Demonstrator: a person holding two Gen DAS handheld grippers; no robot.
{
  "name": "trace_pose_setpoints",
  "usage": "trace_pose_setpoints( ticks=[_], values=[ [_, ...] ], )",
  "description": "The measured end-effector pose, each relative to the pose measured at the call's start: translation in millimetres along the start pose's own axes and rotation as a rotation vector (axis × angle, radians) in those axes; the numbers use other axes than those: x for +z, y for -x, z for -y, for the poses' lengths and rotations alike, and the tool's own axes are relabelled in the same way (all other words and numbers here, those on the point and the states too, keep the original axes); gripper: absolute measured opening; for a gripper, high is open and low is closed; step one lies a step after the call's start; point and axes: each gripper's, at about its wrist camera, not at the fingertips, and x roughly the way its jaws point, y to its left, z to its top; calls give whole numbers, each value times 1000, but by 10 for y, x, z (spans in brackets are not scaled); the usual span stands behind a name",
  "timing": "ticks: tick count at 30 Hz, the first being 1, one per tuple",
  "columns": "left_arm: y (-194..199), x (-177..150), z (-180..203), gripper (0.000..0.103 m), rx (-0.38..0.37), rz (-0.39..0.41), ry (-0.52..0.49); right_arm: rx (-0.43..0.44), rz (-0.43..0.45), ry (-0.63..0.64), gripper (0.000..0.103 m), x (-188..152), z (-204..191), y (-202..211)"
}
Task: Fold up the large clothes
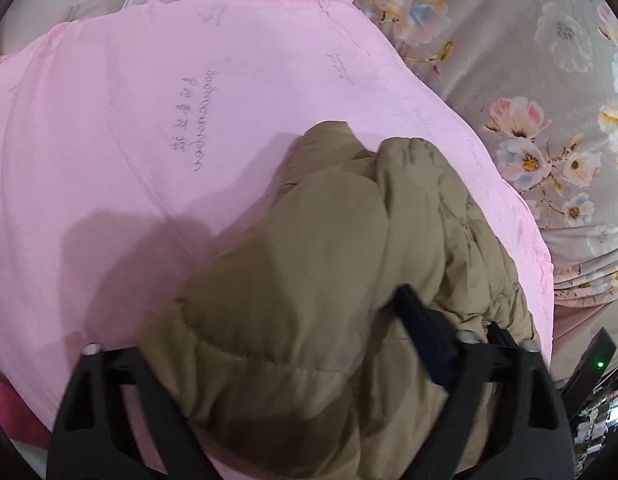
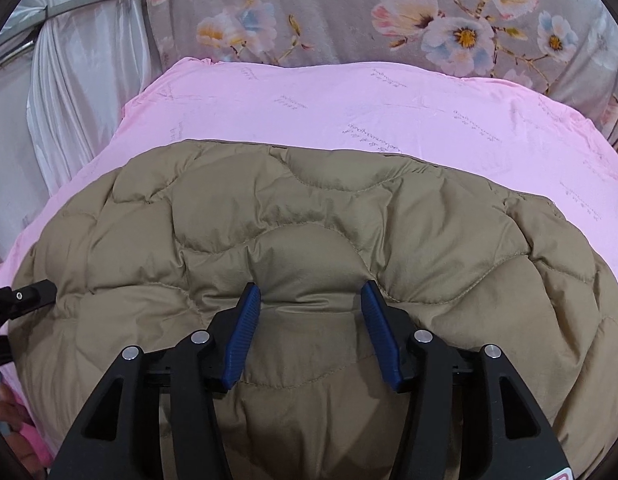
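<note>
A pink quilt [image 2: 349, 120], printed with faint script, covers the work surface. Behind it lies a grey bedsheet [image 2: 349, 8] patterned with pink, blue and white flowers. Pale, glossy curtain fabric [image 2: 81, 92] hangs at left, crossed by what may be a metal rail. A dark device with a green light [image 1: 597, 360] sits at the edge.

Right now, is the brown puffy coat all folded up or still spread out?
Mostly spread out: the brown coat lies broad and flat across the pink sheet, with one part bunched near the left tongs.
</note>
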Motion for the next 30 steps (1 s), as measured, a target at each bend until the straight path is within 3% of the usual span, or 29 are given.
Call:
trace_pose_setpoints(
  ticks=[3,6,11,12,13,15,19,23,26,30],
  values=[
    [182,50,164,33,-21,17,-51,5,1,-3,53,5,21,-6],
    [461,100,470,21,-59,60,-135,25,-3,-8,54,17,47,-1],
    [921,57,1007,19,-92,137,-303,144,-65,-116,49,44,311,280],
    [993,38,1101,19,-90,153,-334,170,-87,-139,40,32,379,380],
    [1032,24,1173,19,-89,163,-359,206,-119,-155,22,12,455,502],
    [1098,-15,1300,19,-82,176,-403,251,-178,-165,4,-59,544,677],
    [1211,-129,1535,19,-98,190,-482,313,-284,-116,0,-293,508,826],
    [1342,-271,1875,19,-150,190,-581,328,-335,-89,0,-454,392,666],
    [1394,-442,2177,19,-195,165,-669,386,-352,-139,1,-474,448,508],
    [1322,-755,2595,19,-255,125,-792,532,-351,-269,0,-544,684,374]
  ],
)
